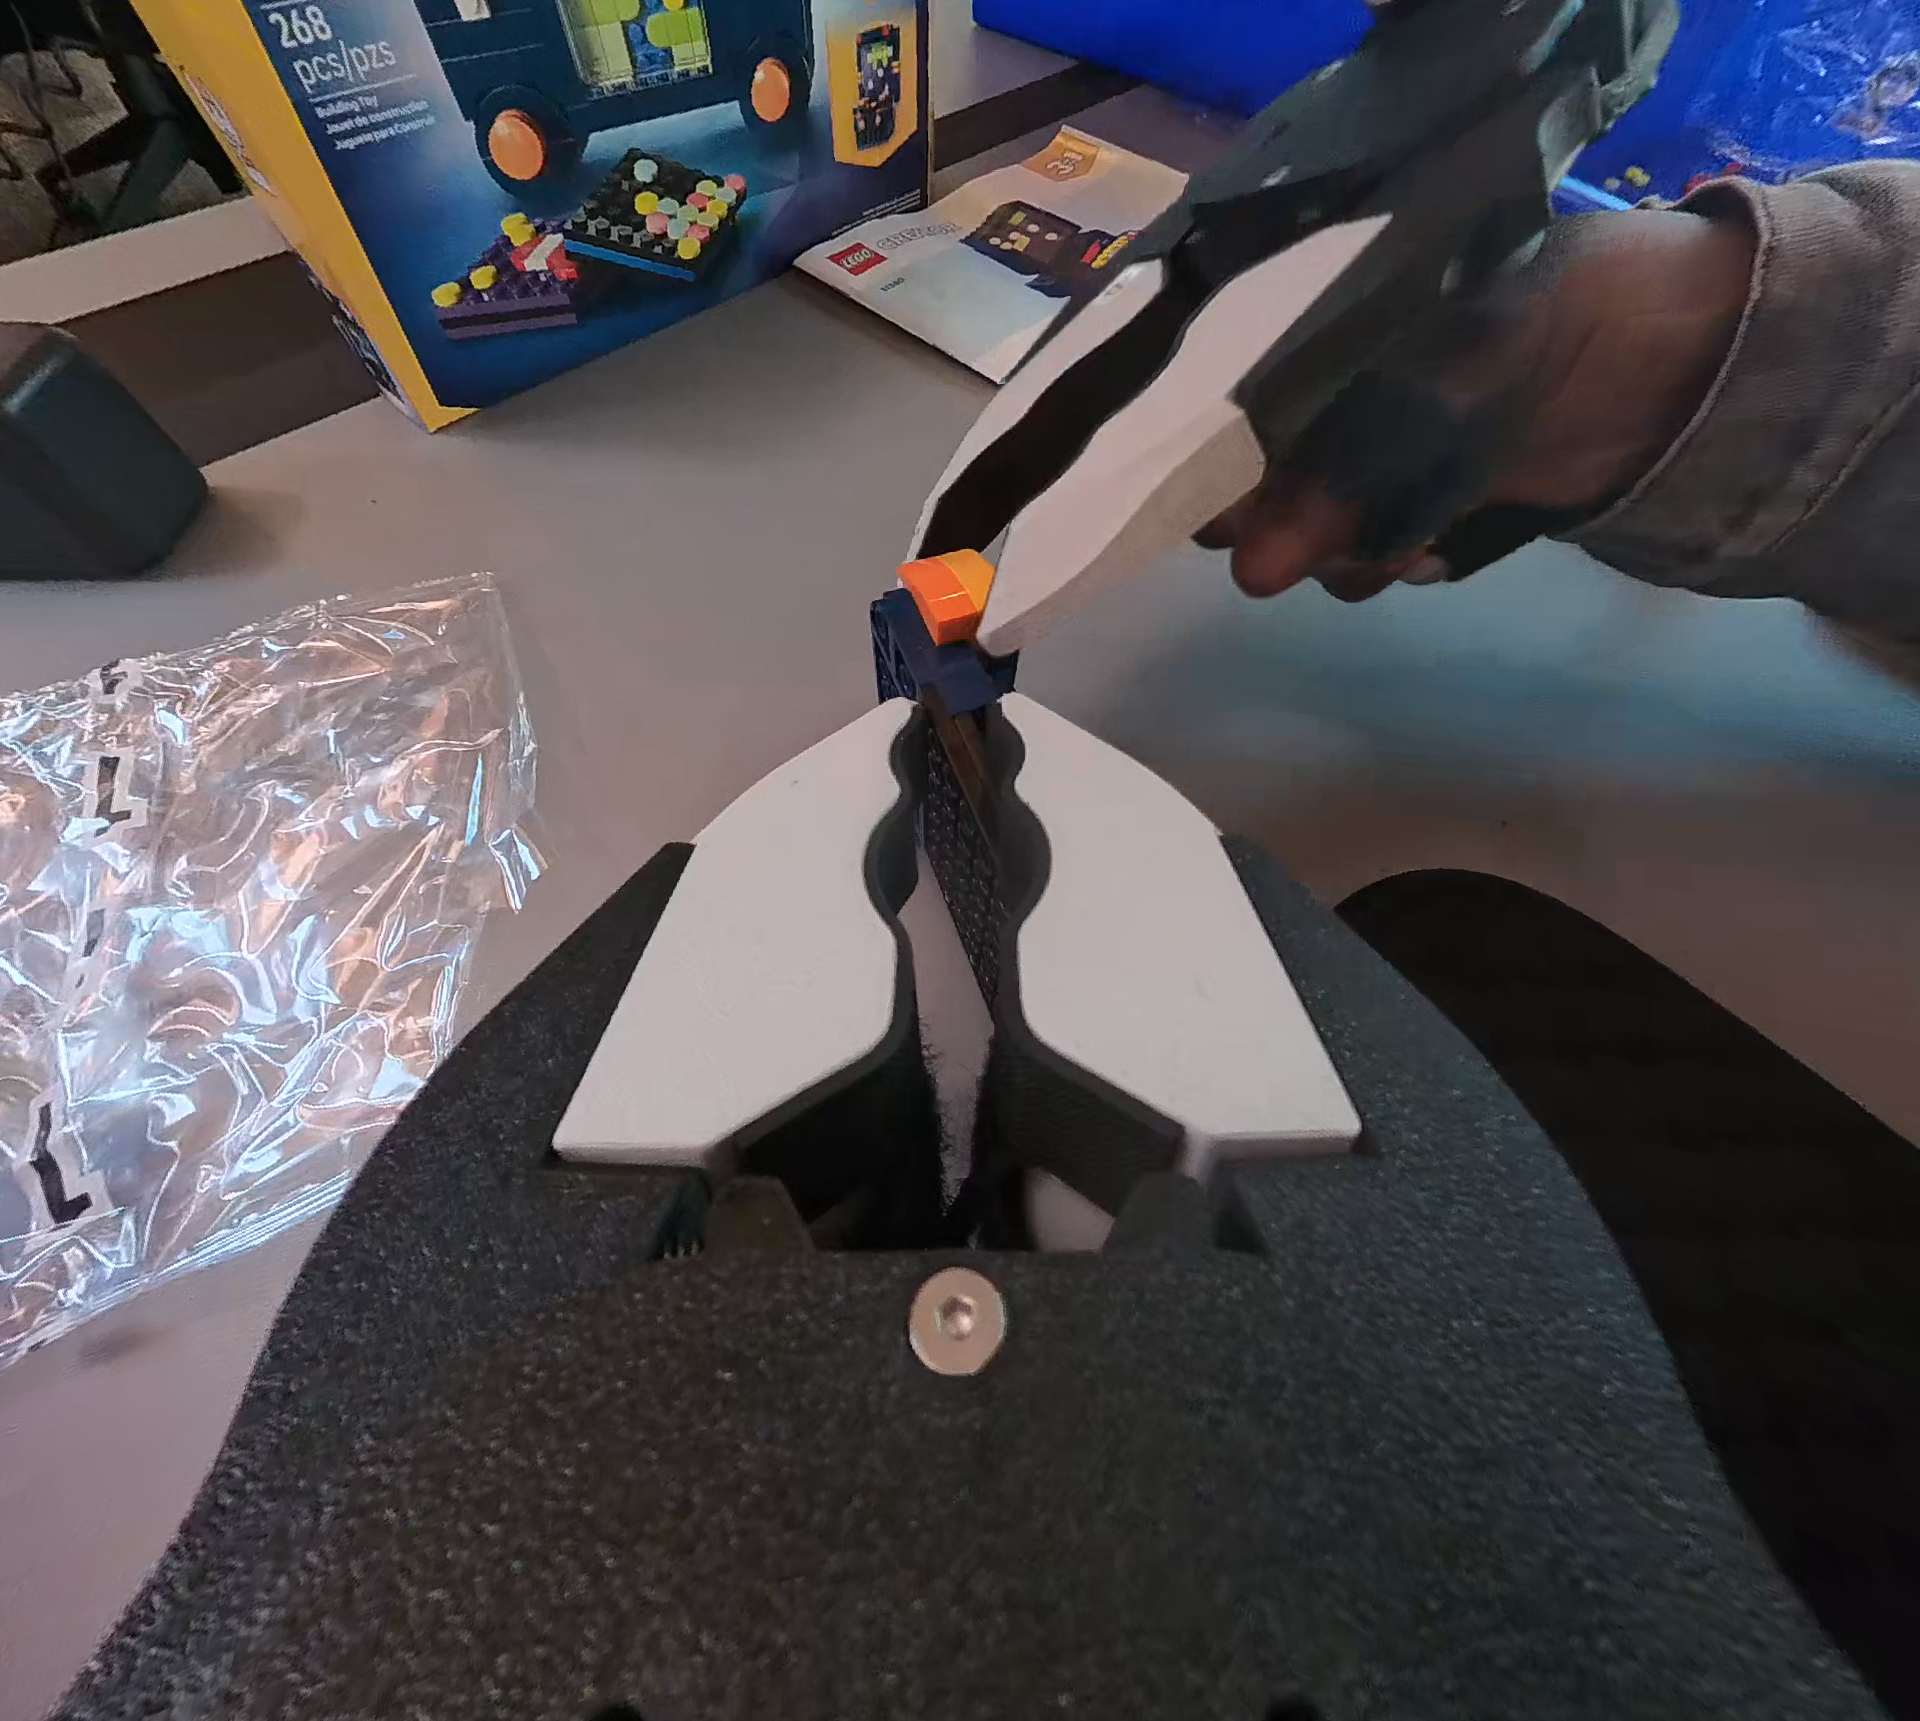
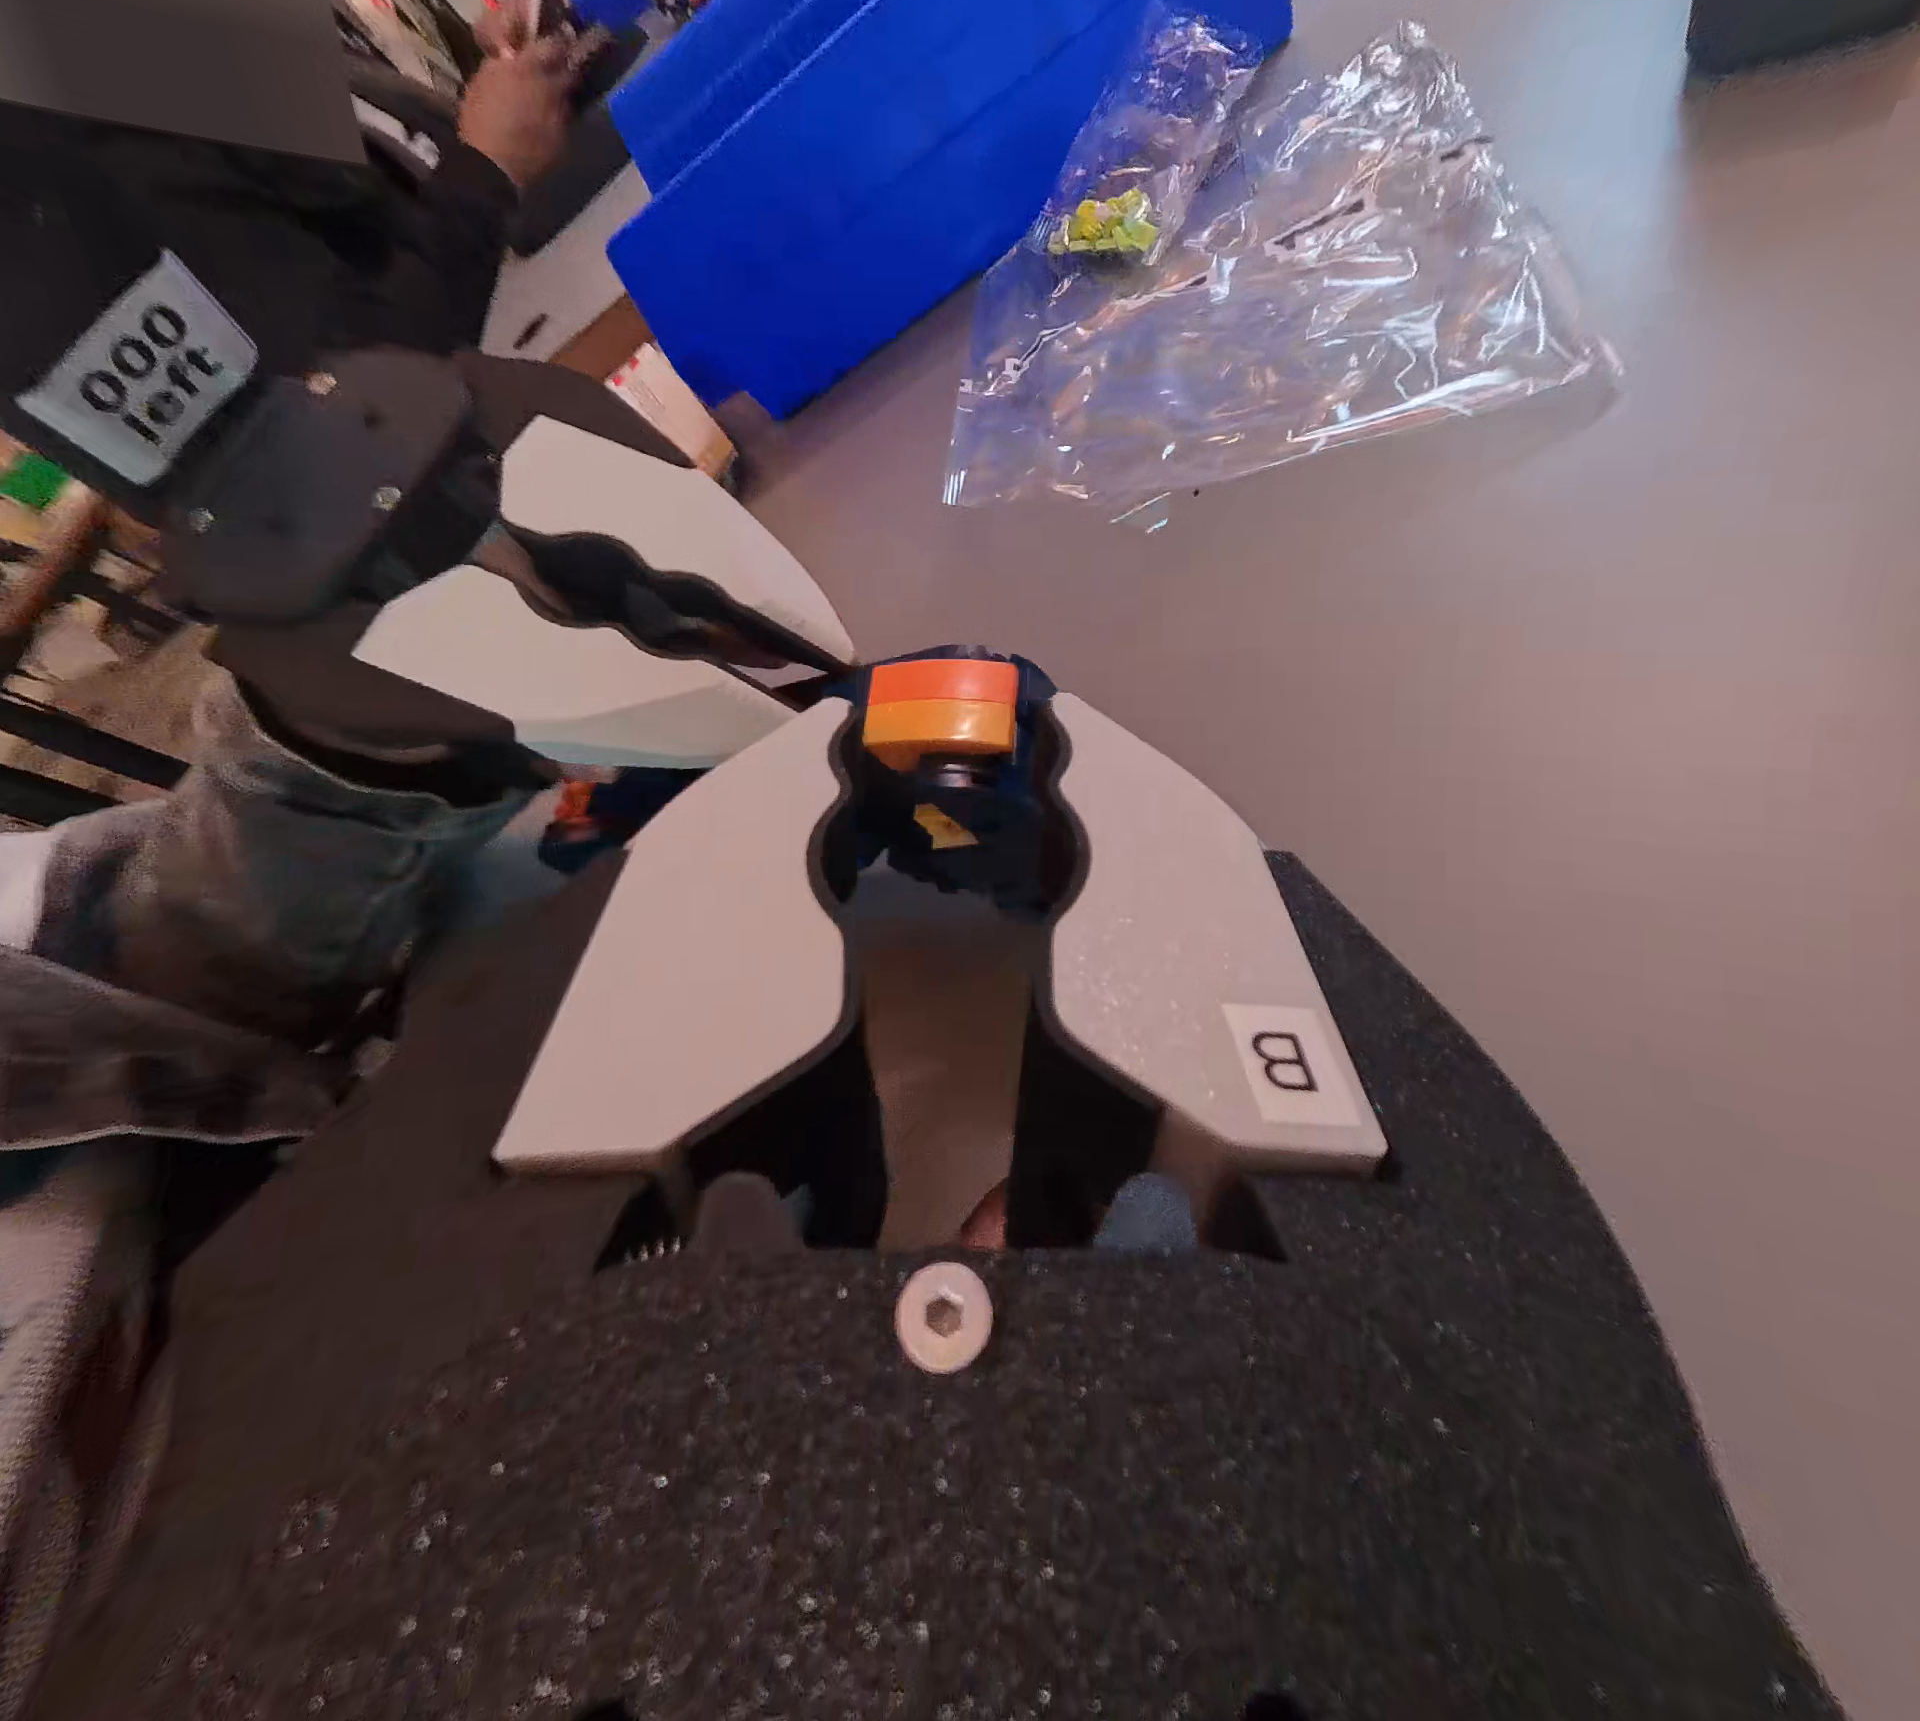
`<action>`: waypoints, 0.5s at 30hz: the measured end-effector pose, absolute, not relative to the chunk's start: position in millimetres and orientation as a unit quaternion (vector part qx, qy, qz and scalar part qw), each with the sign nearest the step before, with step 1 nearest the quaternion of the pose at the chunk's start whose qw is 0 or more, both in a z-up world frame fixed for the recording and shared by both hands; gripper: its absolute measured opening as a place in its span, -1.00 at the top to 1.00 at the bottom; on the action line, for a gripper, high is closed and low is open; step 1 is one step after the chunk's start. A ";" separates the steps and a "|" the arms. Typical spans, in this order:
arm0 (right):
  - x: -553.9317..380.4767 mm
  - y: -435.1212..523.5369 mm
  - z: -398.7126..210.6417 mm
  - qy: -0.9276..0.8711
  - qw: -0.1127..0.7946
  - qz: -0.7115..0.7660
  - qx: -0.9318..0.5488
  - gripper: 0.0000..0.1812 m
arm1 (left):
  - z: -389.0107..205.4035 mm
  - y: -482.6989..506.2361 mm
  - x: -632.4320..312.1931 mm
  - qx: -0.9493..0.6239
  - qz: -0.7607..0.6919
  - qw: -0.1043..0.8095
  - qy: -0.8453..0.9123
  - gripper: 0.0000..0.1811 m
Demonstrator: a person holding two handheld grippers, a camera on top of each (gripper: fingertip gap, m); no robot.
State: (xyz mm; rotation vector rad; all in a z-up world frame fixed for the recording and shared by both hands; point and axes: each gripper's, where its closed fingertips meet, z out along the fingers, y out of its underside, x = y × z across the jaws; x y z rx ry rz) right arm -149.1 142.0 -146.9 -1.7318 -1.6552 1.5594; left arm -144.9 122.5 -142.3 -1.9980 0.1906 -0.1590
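Your left gripper (image 1: 961, 715) is clamped on a thin dark blue brick assembly (image 1: 966, 840), held edge-on between the white fingers (image 1: 790, 923), above the middle of the grey bench (image 1: 623, 508). The assembly's far end sticks out past the fingertips.

Your right gripper (image 2: 951, 715) comes in from the right side of the bench, its fingers closed on an orange round piece (image 2: 940, 715) that sits against the far end of the blue assembly. In the left wrist view the same orange piece (image 1: 943, 596) shows pinched at the tips of the right gripper (image 1: 961, 591). A hand (image 1: 1455, 445) in a grey sleeve holds that gripper.

A crumpled clear plastic bag (image 1: 229, 892) lies near the bench's left edge. The building-set box (image 1: 520, 92) stands upright toward the far edge, with an instruction booklet (image 1: 977, 269) lying flat just beside it. Blue bins (image 2: 935, 113) stand along the far right side. More clear bags (image 2: 1299, 300) lie just beside them; one holds small yellow-green pieces (image 2: 1101, 227).
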 end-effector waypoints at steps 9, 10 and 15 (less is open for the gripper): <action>-145.4 143.6 -144.4 -0.670 0.279 0.411 -0.552 0.71 | -143.0 122.0 -142.9 -0.842 -0.077 0.526 0.090 0.89; -144.4 144.0 -144.3 -0.672 0.291 0.408 -0.545 0.71 | -143.4 122.1 -142.1 -0.843 -0.081 0.524 0.092 0.89; -146.1 140.6 -135.2 -0.711 0.412 0.324 -0.469 0.71 | -144.3 123.0 -141.8 -0.848 -0.077 0.515 0.098 0.88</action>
